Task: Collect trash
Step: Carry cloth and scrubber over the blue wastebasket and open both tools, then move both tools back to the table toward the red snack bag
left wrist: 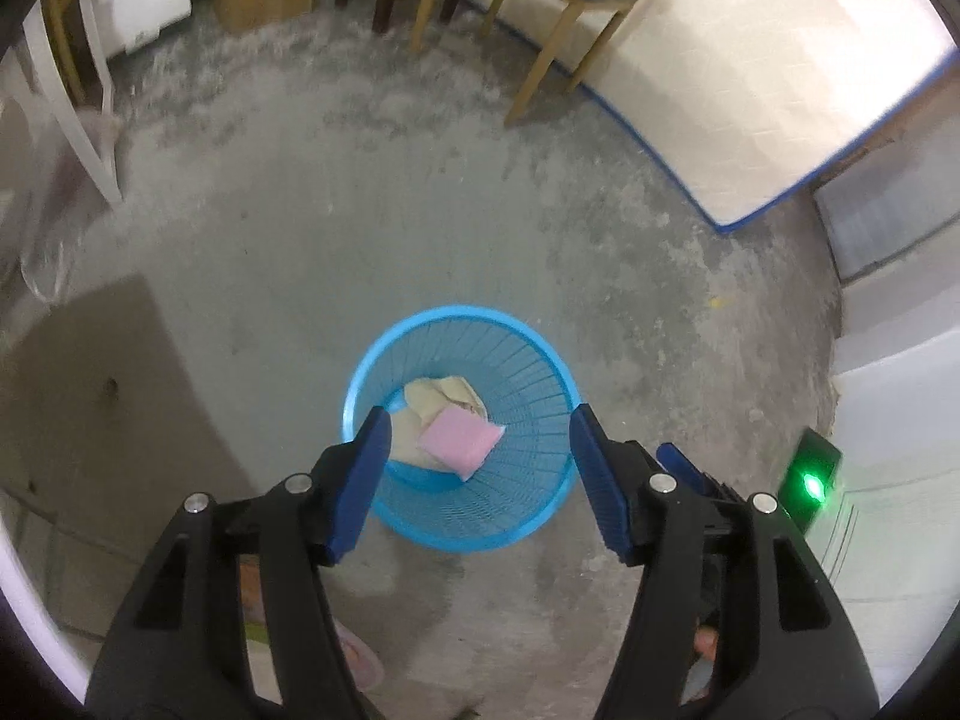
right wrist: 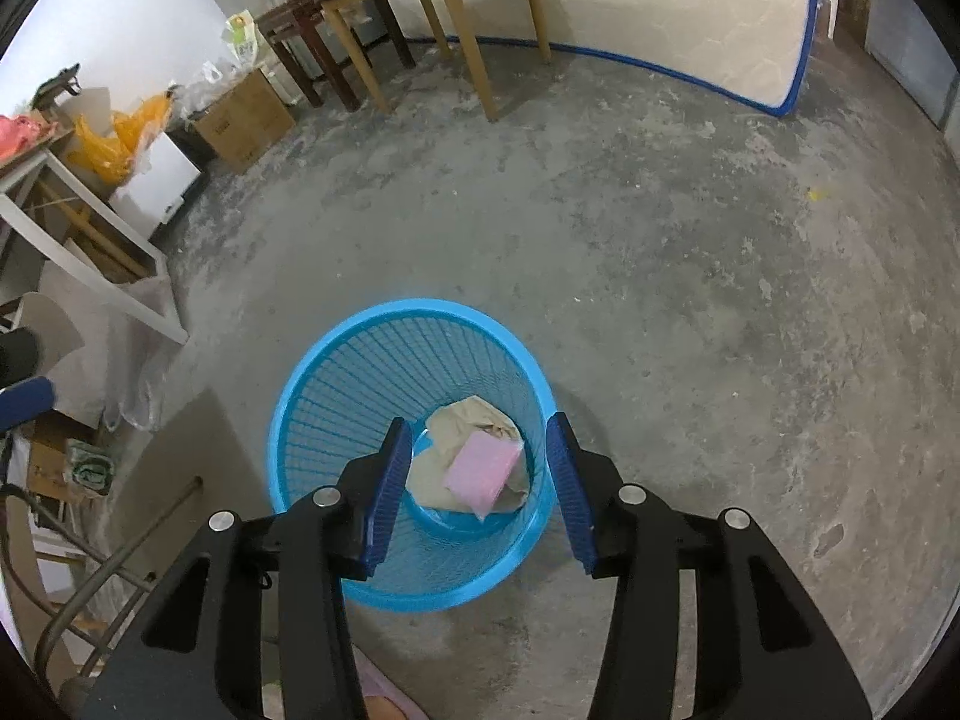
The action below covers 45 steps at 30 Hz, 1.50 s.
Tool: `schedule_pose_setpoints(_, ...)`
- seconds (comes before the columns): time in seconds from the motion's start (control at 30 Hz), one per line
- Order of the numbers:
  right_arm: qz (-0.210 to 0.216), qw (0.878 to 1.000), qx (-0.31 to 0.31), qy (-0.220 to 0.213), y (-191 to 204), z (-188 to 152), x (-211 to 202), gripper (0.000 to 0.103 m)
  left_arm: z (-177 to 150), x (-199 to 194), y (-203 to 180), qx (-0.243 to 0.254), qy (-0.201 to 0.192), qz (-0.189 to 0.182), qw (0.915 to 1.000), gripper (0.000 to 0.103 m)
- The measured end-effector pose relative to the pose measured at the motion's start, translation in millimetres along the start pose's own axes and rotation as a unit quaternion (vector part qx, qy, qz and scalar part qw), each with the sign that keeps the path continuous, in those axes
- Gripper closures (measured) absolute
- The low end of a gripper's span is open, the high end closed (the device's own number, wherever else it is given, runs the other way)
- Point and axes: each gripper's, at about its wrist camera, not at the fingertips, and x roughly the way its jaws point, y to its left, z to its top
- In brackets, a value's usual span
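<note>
A blue mesh waste basket (left wrist: 528, 360) stands on the concrete floor, also in the right wrist view (right wrist: 336, 396). Inside it lie a pink packet (left wrist: 459, 441) on top of crumpled beige paper (left wrist: 432, 393); both show in the right wrist view too, the packet (right wrist: 483, 474) and the paper (right wrist: 468, 417). My left gripper (left wrist: 477, 429) is open and empty, held above the basket. My right gripper (right wrist: 480, 435) is open and empty, also above the basket. The right gripper's blue tip (left wrist: 681, 462) shows beside the left one.
A white mattress with blue trim (left wrist: 750, 90) leans at the far right. Wooden chairs (right wrist: 432, 12) stand at the back. A cardboard box (right wrist: 243, 117), orange bags (right wrist: 114, 141) and a white frame (right wrist: 102, 252) crowd the left. A brown board (left wrist: 102, 396) lies left of the basket.
</note>
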Motion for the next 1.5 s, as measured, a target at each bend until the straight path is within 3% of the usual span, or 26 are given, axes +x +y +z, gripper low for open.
schedule_pose_setpoints(0.1,0.011,1.000,-0.010,-0.016,3,-7,-26,0.056,-18,-48,-4,0.029,-0.038,0.003,0.9989,0.040)
schedule_pose_setpoints(0.2,0.019,0.999,-0.027,-0.031,10,-16,-56,0.048,-43,-90,-6,0.043,-0.071,-0.007,0.9965,0.039)
schedule_pose_setpoints(0.33,0.024,0.994,-0.075,-0.069,32,-26,-112,0.032,-83,-129,2,0.037,-0.086,-0.027,0.9952,0.039)
schedule_pose_setpoints(0.5,0.018,0.984,-0.143,-0.109,82,-34,-171,0.020,-151,-173,42,0.002,-0.079,-0.049,0.9956,0.038)
schedule_pose_setpoints(0.63,0.040,0.971,-0.204,-0.121,143,-45,-206,0.006,-203,-224,81,-0.010,-0.131,0.000,0.9914,0.038)
schedule_pose_setpoints(0.7,0.052,0.957,-0.250,-0.136,186,-59,-224,0.006,-227,-249,97,-0.027,-0.165,0.030,0.9854,0.036)
schedule_pose_setpoints(0.83,0.099,0.925,-0.336,-0.151,264,-91,-254,0.006,-282,-302,140,-0.103,-0.232,0.064,0.9651,0.030)
schedule_pose_setpoints(0.97,0.179,0.894,-0.385,-0.145,323,-123,-277,0.006,-347,-347,181,-0.174,-0.299,0.117,0.9311,0.023)
schedule_pose_setpoints(1.03,0.231,0.875,-0.405,-0.127,351,-146,-281,0.006,-378,-361,198,-0.203,-0.327,0.143,0.9118,0.023)
schedule_pose_setpoints(1.17,0.289,0.842,-0.452,-0.060,400,-193,-280,0.006,-429,-375,233,-0.257,-0.350,0.173,0.8841,0.023)
schedule_pose_setpoints(1.23,0.308,0.825,-0.474,-0.031,424,-221,-281,0.006,-452,-377,256,-0.293,-0.353,0.172,0.8715,0.023)
schedule_pose_setpoints(1.37,0.343,0.802,-0.487,0.033,454,-261,-276,0.007,-486,-378,303,-0.367,-0.356,0.142,0.8477,0.024)
schedule_pose_setpoints(1.5,0.365,0.782,-0.491,0.122,481,-300,-255,0.022,-499,-369,343,-0.404,-0.352,0.100,0.8380,0.025)
